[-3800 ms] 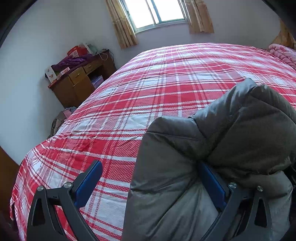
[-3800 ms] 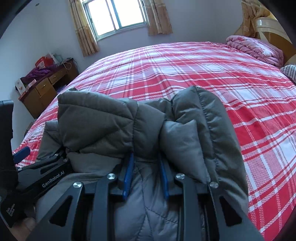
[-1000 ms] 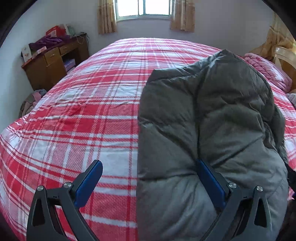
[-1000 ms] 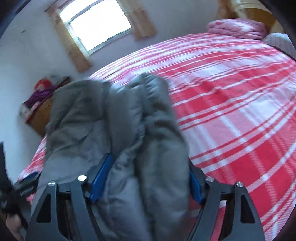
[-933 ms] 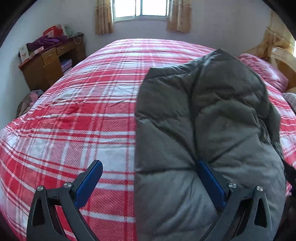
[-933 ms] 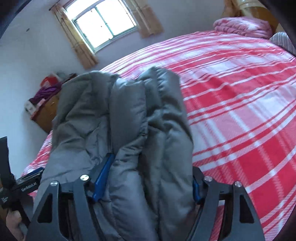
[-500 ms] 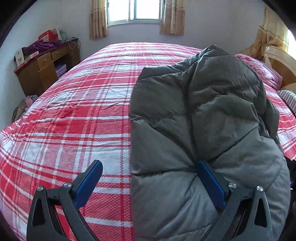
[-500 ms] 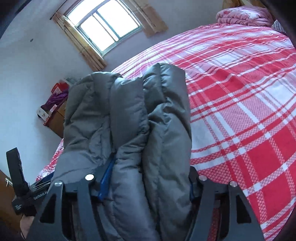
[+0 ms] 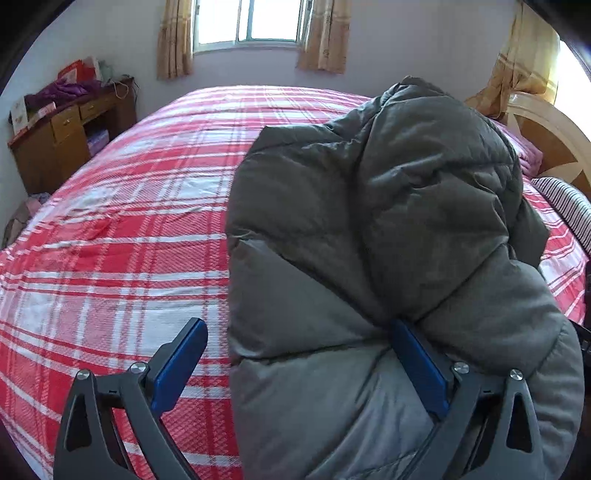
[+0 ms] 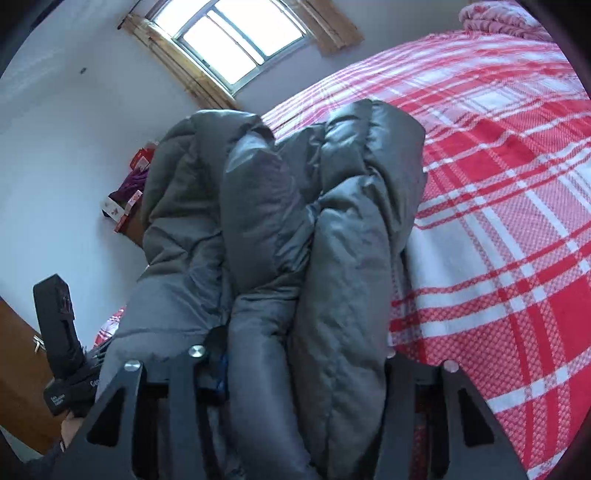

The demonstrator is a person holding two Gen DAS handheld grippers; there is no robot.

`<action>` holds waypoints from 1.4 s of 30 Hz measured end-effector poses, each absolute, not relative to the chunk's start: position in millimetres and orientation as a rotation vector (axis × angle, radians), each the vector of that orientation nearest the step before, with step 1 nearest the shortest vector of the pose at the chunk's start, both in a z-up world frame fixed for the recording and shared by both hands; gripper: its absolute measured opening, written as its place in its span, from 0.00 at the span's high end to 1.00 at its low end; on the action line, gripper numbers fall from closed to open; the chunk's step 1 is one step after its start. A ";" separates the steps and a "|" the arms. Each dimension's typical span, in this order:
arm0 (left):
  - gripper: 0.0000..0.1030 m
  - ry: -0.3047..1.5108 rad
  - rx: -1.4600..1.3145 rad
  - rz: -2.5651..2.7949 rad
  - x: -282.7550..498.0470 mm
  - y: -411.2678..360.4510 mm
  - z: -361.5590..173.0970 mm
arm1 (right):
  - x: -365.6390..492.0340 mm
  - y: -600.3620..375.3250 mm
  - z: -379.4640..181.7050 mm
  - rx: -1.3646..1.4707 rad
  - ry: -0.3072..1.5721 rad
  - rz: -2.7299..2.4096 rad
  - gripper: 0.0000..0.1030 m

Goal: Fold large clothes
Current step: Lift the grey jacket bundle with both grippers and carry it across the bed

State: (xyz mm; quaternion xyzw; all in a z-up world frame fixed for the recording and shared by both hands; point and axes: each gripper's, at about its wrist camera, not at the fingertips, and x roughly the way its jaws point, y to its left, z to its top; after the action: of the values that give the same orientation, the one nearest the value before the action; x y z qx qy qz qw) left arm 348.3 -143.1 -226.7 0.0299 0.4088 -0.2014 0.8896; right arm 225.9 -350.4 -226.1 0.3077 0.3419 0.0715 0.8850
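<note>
Bedding in red and white plaid (image 9: 110, 251) fills the left wrist view, and a folded grey puffer jacket (image 9: 369, 229) lies bundled on it, running from 6 o'clock up toward 1 o'clock. The left gripper (image 9: 299, 365) stands wide, its jaws having just eased inward a little; its left blue pad (image 9: 179, 363) hangs free over the plaid at 7 o'clock, apart from the cloth, while the right pad (image 9: 419, 369) at 5 o'clock is pressed into a crease of the jacket, with padding bulging over it. So the garment sits partly between the jaws, but only one pad touches it.

In the right wrist view the jacket (image 10: 295, 229) rises from 6 o'clock toward 12 o'clock in thick upright folds. The right gripper (image 10: 301, 363) has just been closing, and its jaws now squeeze the middle folds, the fabric swelling over both fingers so the pads are nearly hidden. At 8 o'clock the left gripper's body (image 10: 62, 354) shows, with a hand (image 10: 70, 428) beneath it.

A wooden desk (image 9: 70, 133) with clutter stands at 10 o'clock in the left view, a curtained window (image 9: 251, 22) at 12 o'clock, and a headboard (image 9: 546, 136) at 2 o'clock.
</note>
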 end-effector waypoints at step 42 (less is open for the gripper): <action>0.87 0.461 0.114 -0.309 202.8 7.1 -66.8 | 185.8 -204.2 -82.1 0.495 0.504 0.546 0.80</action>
State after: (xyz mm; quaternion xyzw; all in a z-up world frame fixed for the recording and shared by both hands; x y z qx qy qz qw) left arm 202.8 7.1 -66.8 0.0563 0.2275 -0.1522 0.9602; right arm 185.8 -204.2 -82.1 0.2391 0.2439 0.2639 0.9020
